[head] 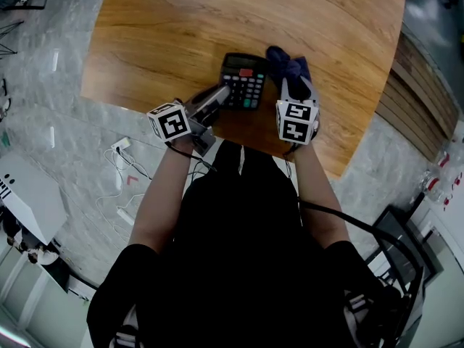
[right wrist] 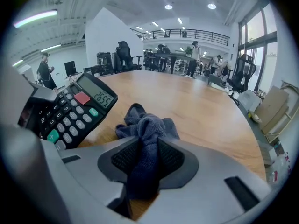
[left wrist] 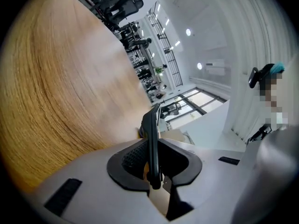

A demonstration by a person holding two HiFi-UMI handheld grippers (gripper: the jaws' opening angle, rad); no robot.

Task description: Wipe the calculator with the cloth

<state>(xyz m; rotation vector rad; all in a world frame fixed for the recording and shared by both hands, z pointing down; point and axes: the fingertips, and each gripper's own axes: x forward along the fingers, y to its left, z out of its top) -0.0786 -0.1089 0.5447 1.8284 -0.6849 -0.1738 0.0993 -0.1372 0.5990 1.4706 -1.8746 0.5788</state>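
Black short-sleeved top [head: 239,252], centre-bottom of frame. Grey bodies: left gripper [head: 222,93], right gripper [head: 291,84]. White cubes [head: 170,122], black square markers. Black ribbed pads [right wrist: 125,157]. Black cable [head: 348,220], lower right.

head: steeply down over table [head: 181,20] | gripper views: close, low | shared: calculator [head: 243,80]

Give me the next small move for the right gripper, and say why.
Probably lift the cloth a little and carry it left onto the keys of the calculator. The right gripper has its fingers pinched on the cloth, which lies bunched on the table beside the calculator. The left gripper grips the calculator's edge, so it looks steadied for wiping.
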